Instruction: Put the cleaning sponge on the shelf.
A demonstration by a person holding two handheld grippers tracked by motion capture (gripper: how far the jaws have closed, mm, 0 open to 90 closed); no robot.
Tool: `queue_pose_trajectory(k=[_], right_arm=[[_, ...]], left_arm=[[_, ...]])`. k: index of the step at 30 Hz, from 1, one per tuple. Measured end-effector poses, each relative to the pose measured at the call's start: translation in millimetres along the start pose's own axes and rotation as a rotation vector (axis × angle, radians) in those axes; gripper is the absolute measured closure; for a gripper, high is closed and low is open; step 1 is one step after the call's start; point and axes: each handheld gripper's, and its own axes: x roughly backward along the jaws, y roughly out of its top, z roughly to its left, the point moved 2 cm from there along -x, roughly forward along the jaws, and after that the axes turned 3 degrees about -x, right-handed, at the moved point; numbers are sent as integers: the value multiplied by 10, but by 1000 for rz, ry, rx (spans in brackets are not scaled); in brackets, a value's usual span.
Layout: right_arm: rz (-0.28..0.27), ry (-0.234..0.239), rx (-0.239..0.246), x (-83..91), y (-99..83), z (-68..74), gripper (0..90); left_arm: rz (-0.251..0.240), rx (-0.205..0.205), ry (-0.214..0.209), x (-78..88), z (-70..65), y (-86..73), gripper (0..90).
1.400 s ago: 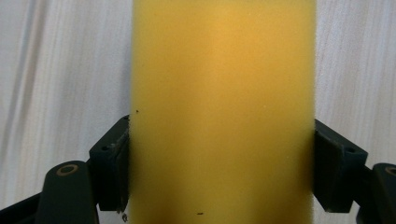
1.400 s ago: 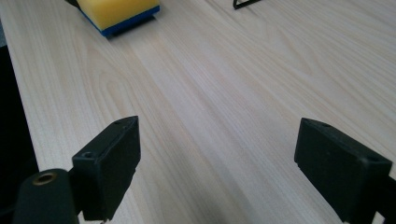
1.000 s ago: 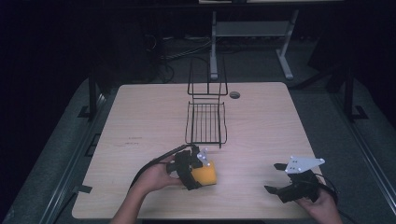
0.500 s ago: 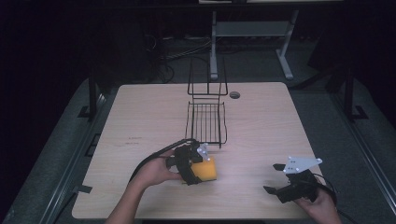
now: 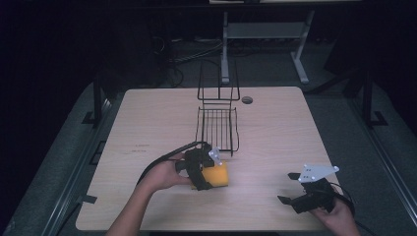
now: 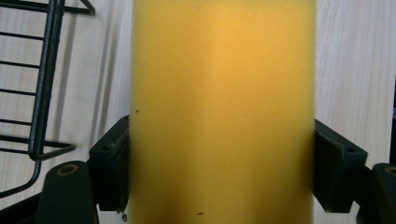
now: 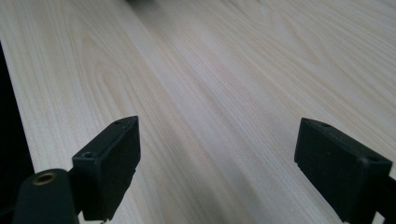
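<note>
My left tongs (image 5: 212,172) squeeze the yellow sponge (image 5: 218,175) just in front of the wire rack (image 5: 217,129), ready to lift it in. My right tongs (image 5: 295,189) wait wide open over the tabletop (image 5: 147,123), well to the right of the rack.

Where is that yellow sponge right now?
In the high view the yellow sponge is clamped in the left gripper, left of centre near the table's front edge, just in front of the black wire rack.

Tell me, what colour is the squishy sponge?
The sponge is yellow-orange all over; the left gripper view shows it best.
</note>
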Motion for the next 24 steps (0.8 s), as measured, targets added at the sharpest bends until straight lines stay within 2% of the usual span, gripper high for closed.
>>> queue_pose_trajectory(k=[14, 16, 24], right_arm=[[1, 5, -4, 4, -3, 1, 142], [-2, 4, -2, 6, -4, -5, 142], [-7, 2, 0, 11, -9, -13, 141]], left_arm=[[-11, 4, 1, 44, 186, 73, 220], [-24, 3, -2, 53, 208, 84, 220], [-10, 5, -3, 42, 273, 110, 220]])
